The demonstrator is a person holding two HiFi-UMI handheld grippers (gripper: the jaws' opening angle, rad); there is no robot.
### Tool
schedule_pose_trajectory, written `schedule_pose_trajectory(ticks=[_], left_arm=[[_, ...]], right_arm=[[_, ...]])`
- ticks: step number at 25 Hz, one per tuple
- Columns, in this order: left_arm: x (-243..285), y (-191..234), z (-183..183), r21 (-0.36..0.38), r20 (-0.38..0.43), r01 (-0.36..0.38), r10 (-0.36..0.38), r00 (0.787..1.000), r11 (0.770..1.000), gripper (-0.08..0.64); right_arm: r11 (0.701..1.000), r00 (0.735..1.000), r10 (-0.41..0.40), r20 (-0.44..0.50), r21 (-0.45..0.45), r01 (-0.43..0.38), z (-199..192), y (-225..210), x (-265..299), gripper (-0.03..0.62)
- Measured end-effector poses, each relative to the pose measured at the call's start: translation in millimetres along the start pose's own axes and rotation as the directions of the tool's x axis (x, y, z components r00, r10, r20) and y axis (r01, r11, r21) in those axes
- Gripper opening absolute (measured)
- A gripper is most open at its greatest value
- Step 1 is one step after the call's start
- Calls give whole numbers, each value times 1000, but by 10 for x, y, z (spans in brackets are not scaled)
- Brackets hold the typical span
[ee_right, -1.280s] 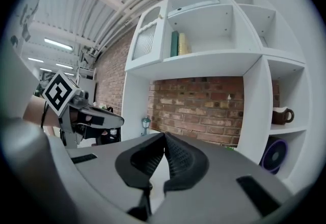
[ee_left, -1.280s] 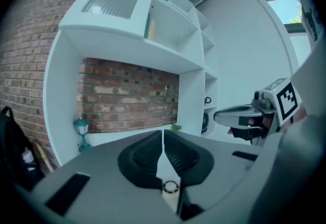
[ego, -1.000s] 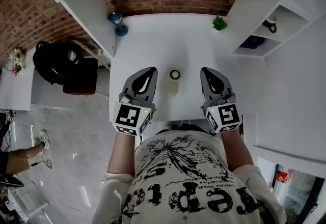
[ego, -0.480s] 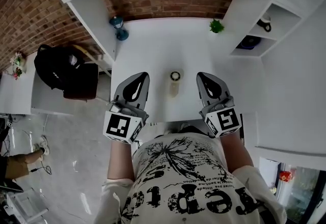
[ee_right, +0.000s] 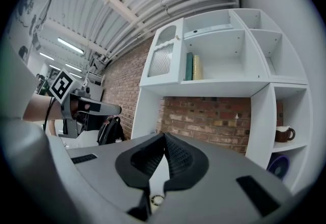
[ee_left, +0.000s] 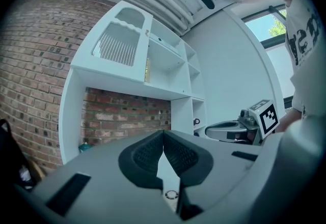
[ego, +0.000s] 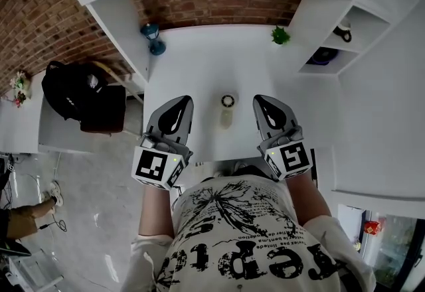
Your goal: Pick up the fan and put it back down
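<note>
The fan (ego: 228, 109), small and cream with a dark ring on top, stands on the white table (ego: 219, 58) near its front edge. My left gripper (ego: 180, 101) is to the fan's left and my right gripper (ego: 259, 99) to its right, both a little apart from it. In the left gripper view the left gripper (ee_left: 163, 134) has its pads pressed together with nothing between them. The right gripper (ee_right: 164, 137) is shut and empty in the right gripper view. The fan does not show in either gripper view.
A blue ornament (ego: 152, 37) stands at the table's back left, a small green plant (ego: 280, 36) at the back right. The shelves on the right hold a mug (ee_right: 284, 134) and a dark bowl (ego: 325, 55). A black backpack (ego: 70, 88) lies left of the table.
Both grippers have drawn back a little toward the person, the left one also shifting left. The fan has stayed where it was.
</note>
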State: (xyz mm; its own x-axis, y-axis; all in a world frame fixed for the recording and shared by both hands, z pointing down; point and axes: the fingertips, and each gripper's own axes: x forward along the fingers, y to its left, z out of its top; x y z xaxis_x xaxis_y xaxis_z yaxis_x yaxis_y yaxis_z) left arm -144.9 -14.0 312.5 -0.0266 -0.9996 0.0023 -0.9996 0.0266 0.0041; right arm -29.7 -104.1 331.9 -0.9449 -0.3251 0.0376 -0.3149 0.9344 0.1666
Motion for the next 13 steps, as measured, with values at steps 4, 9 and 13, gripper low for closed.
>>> schedule_pose_trajectory(ticks=[4, 9, 13], left_arm=[[38, 46, -2, -4, -2, -1, 1, 1000, 1000, 14], [110, 81, -37, -15, -12, -3, 3, 1000, 1000, 14], [184, 82, -22, -14, -19, 0, 0, 1000, 1000, 14]], right_arm=[[1000, 1000, -10, 0, 5, 10, -6, -29, 14, 12], [999, 1000, -24, -12, 26, 24, -66, -102, 47, 12], [1000, 1000, -21, -16, 16, 21, -65, -153, 93, 13]])
